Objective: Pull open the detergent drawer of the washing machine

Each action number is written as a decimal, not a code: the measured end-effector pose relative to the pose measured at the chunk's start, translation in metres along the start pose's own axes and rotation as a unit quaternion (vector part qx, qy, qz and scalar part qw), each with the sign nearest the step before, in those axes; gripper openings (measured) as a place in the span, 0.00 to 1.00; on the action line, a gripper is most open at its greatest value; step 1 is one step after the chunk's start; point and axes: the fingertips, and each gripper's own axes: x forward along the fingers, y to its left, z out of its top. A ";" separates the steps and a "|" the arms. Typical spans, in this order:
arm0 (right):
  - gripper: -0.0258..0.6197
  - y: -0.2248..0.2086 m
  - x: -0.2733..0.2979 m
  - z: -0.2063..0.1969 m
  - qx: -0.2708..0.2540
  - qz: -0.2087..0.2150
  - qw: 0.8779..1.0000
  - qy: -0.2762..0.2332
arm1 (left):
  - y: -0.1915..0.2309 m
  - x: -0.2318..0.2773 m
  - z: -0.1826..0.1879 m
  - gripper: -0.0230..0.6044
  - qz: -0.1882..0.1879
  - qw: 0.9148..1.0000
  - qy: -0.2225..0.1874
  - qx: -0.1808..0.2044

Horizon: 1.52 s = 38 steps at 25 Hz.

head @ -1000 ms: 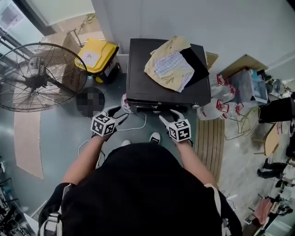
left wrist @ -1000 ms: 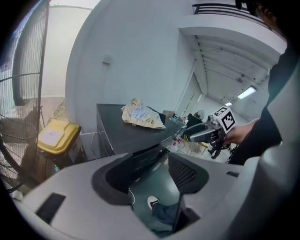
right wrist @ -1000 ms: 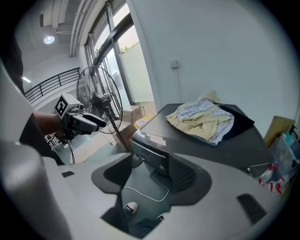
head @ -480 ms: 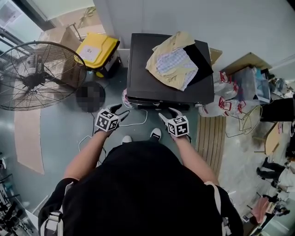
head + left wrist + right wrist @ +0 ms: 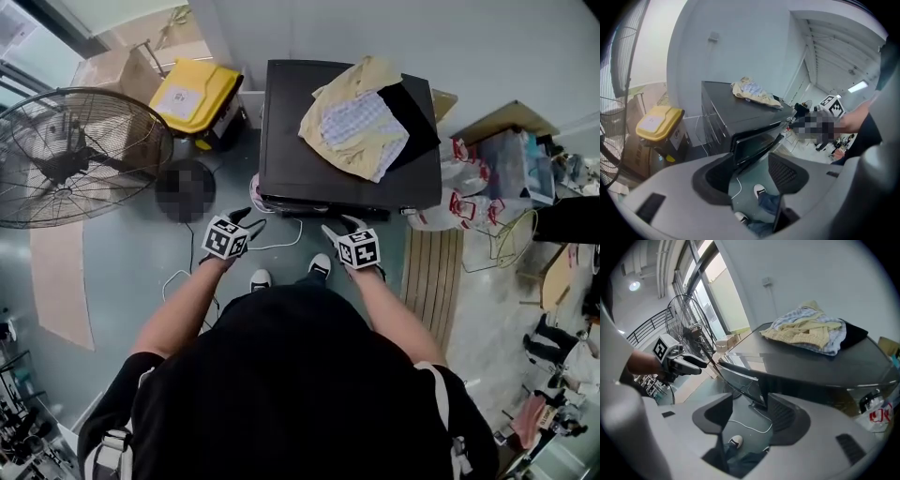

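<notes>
The dark washing machine (image 5: 319,141) stands against the wall with yellow and checked clothes (image 5: 361,117) heaped on its top. Its front panel (image 5: 323,208) faces me; I cannot make out the detergent drawer on it. My left gripper (image 5: 246,218) hangs open just off the machine's front left corner. Level with it, my right gripper (image 5: 339,226) is open before the front's middle. In the left gripper view the left gripper (image 5: 750,176) frames the panel (image 5: 757,143) with nothing between its jaws. The right gripper (image 5: 749,416) likewise holds nothing and is clear of the panel (image 5: 740,378).
A large floor fan (image 5: 70,155) and a yellow-lidded bin (image 5: 197,98) stand to the left. A white cable (image 5: 277,246) trails on the floor under the grippers, near my shoes (image 5: 319,265). Plastic bags (image 5: 459,202) and a slatted mat (image 5: 431,281) lie to the right.
Both grippers have edged a little closer to the machine's front and toward each other. Both stay open and hold nothing.
</notes>
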 end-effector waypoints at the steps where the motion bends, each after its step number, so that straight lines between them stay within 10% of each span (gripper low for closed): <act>1: 0.41 -0.001 0.004 -0.001 0.001 0.001 1.000 0.002 | 0.002 0.003 -0.001 0.42 0.001 1.000 0.003 0.000; 38: 0.33 -0.005 0.052 0.009 -0.008 0.009 1.000 0.017 | 0.020 0.064 0.004 0.29 0.014 0.999 0.045 0.012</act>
